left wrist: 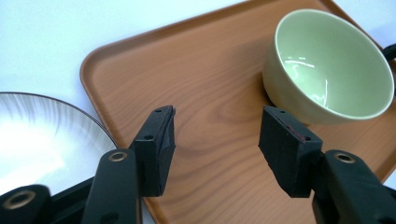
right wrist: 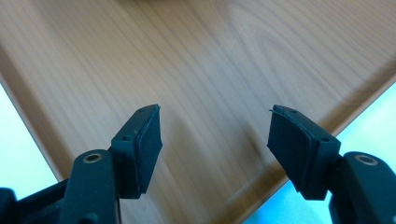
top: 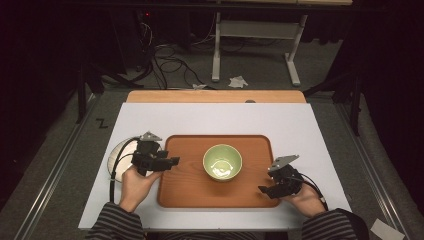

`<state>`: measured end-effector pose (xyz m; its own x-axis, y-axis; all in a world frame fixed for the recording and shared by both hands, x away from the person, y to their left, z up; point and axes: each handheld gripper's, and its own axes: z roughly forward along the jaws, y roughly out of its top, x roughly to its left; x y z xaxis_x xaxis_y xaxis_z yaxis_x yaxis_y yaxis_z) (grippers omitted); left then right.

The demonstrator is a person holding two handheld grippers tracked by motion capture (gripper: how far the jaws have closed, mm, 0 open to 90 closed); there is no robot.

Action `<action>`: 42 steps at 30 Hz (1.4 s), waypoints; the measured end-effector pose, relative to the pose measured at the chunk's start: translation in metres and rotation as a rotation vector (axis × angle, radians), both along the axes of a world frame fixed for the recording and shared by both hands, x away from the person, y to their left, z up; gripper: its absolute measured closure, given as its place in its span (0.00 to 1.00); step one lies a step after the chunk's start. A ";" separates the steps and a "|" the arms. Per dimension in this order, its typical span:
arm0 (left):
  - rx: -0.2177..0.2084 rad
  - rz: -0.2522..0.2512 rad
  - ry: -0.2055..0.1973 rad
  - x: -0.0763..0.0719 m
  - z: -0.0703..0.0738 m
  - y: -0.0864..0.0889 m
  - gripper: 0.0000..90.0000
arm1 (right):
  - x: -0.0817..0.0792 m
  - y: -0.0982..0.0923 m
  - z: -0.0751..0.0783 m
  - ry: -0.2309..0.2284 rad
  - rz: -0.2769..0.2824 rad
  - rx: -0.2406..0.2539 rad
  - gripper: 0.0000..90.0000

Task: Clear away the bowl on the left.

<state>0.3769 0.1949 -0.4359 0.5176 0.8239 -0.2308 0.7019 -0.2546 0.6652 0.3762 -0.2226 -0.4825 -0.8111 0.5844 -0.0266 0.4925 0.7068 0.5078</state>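
Over the tray's left edge: left gripper (top: 170,161) jaws wide apart, nothing between them.
Right gripper (top: 265,189) likewise spread and empty over the tray's near right corner. Wood-grain tray (top: 185,192), rounded corners, raised lip. Glossy pale-green bowl (top: 222,162), round and deep, sits at tray centre, clear of both grippers. Round streaked grey-white plate (top: 116,159) lies on the white table (top: 210,117), touching the tray's left edge.

Striped sleeves (top: 116,220); black hand-held gripper (top: 176,160) each side, grey three-cornered plates, trailing black cables.
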 end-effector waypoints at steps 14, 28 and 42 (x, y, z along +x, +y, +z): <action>0.046 -0.041 0.019 -0.009 -0.009 -0.015 0.50 | 0.000 0.000 0.000 -0.003 0.006 -0.001 0.40; 0.074 -0.078 0.029 -0.013 -0.016 -0.028 0.50 | -0.001 0.000 0.000 -0.001 0.001 0.000 0.41; 0.108 -0.101 0.054 -0.011 -0.025 -0.038 0.48 | -0.001 0.000 0.000 0.000 0.008 -0.002 0.40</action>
<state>0.3656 0.1573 -0.4614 0.5884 0.7898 -0.1732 0.7029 -0.3938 0.5923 0.3753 -0.2222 -0.4825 -0.8157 0.5778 -0.0280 0.4869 0.7118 0.5063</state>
